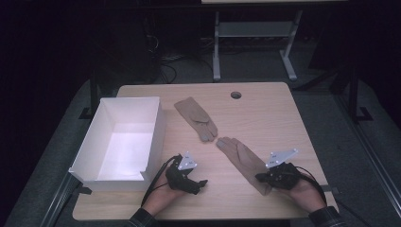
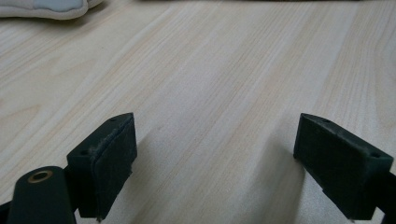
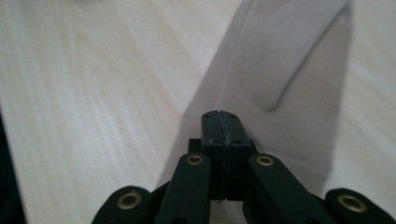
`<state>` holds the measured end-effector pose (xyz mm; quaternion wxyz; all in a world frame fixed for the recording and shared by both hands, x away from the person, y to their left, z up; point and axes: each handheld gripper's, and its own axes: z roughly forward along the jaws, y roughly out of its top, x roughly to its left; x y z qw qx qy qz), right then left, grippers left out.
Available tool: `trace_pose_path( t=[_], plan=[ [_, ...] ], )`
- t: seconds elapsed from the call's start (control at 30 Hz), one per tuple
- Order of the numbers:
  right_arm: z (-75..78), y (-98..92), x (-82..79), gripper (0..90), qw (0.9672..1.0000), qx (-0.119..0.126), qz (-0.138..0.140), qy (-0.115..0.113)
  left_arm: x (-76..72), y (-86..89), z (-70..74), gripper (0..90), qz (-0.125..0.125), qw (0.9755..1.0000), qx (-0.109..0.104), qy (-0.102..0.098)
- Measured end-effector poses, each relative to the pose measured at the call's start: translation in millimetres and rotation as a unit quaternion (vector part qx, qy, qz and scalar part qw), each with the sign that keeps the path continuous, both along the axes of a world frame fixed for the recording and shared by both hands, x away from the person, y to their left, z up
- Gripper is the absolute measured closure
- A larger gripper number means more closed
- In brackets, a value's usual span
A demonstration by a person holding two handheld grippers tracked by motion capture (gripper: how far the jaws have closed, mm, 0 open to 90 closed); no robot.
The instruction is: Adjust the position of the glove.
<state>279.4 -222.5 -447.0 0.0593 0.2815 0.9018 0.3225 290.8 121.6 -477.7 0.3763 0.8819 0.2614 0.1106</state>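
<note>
Two tan gloves lie on the wooden table [image 1: 265,109]. The far glove [image 1: 195,116] is near the middle and the near glove [image 1: 239,156] runs diagonally toward the front right, their fingertips almost meeting. My right gripper [image 1: 260,178] [image 3: 220,116] is at the near glove's [image 3: 289,56] cuff end. Its pads are pressed together and appear to pinch the fabric, which shows a fold just ahead. My left gripper [image 1: 201,184] [image 2: 215,158] rests low over bare wood by the front edge, jaws wide apart and nothing between them. A tan and grey glove edge [image 2: 42,9] lies far ahead of it.
A white open box [image 1: 156,123] stands on the table's left side, just left of my left hand. A round cable hole [image 1: 235,95] sits near the far edge. Beyond the table stand grey metal frame legs [image 1: 216,52] on a dark floor.
</note>
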Motion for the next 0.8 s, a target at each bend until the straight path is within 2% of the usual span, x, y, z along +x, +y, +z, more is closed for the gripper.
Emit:
trace_pose_path(
  t=[0.1,0.2,0.23,0.33,0.37,0.53,0.7,0.8],
  plan=[
    [2.5,0.4,7.2,89.8,1.0,0.002,-0.007,-0.007,0.0,0.0,0.0,12.7,0.0,1.0,0.0,0.0],
    [5.7,3.2,26.4,89.8,0.9996,0.01,-0.015,-0.021,0.0,0.0,0.2,12.7,0.0,1.0,0.0,0.001],
    [5.7,3.2,26.4,89.8,0.9996,0.01,-0.015,-0.021,0.0,0.0,0.2,12.7,0.0,1.0,0.0,0.001],
    [6.2,6.6,42.5,90.0,0.999,0.023,-0.03,-0.023,0.0,0.0,0.2,12.7,0.0,1.0,0.0,0.001],
    [6.2,6.6,42.5,90.0,0.999,0.023,-0.03,-0.023,0.0,0.0,0.2,12.7,0.0,1.0,0.0,0.001],
    [3.2,14.4,69.5,90.0,0.998,0.028,-0.045,-0.036,0.0,0.0,0.3,12.7,0.0,1.0,0.001,0.001],
    [-2.1,21.7,86.2,90.0,0.9977,0.024,-0.055,-0.032,0.1,0.1,0.5,12.7,-0.001,1.0,0.003,0.001],
    [-8.9,24.8,92.5,90.0,0.9978,0.013,-0.058,-0.029,0.1,0.1,0.5,12.7,-0.002,1.0,0.003,0.001]
  ],
)
